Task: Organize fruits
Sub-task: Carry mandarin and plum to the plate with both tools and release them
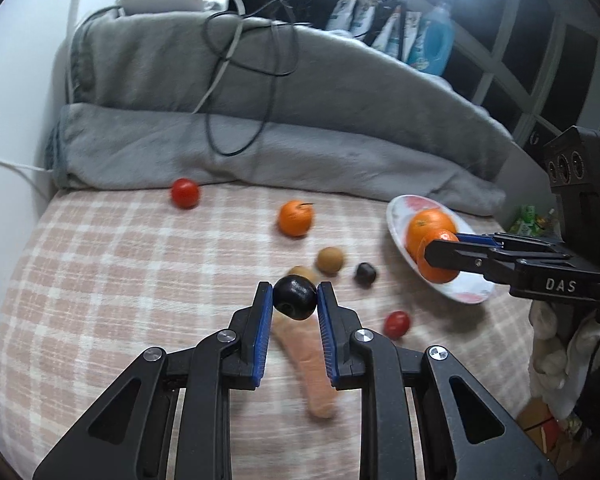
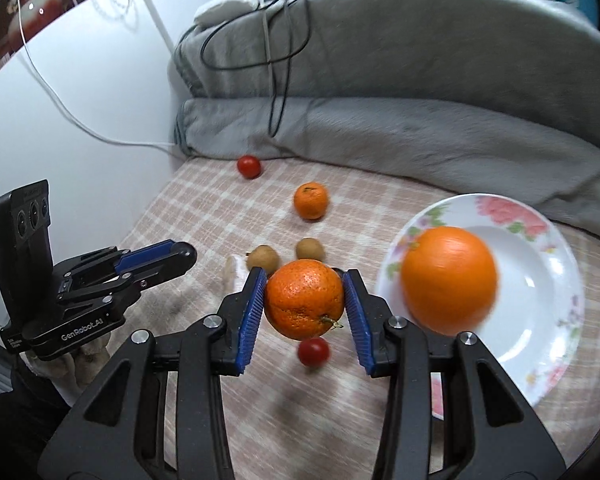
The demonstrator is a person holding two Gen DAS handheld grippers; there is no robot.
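Currently: left tongs [image 1: 296, 298] clamped on dark plum [image 1: 294, 297]; right tongs [image 2: 304, 306] clamped on tangerine [image 2: 303, 305]. Advice: lower gently onto plate [image 2: 539, 264], beside orange [image 2: 448, 279].

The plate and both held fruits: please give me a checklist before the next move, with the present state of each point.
1. Left gripper jaws closed on the dark plum: ok.
2. Right gripper jaws closed on the tangerine: ok.
3. Free room on the plate beside the big orange: ok.
4. All fruit off the checked cloth: not ok, several remain.
5. Big orange at rest: cannot tell, blurred.
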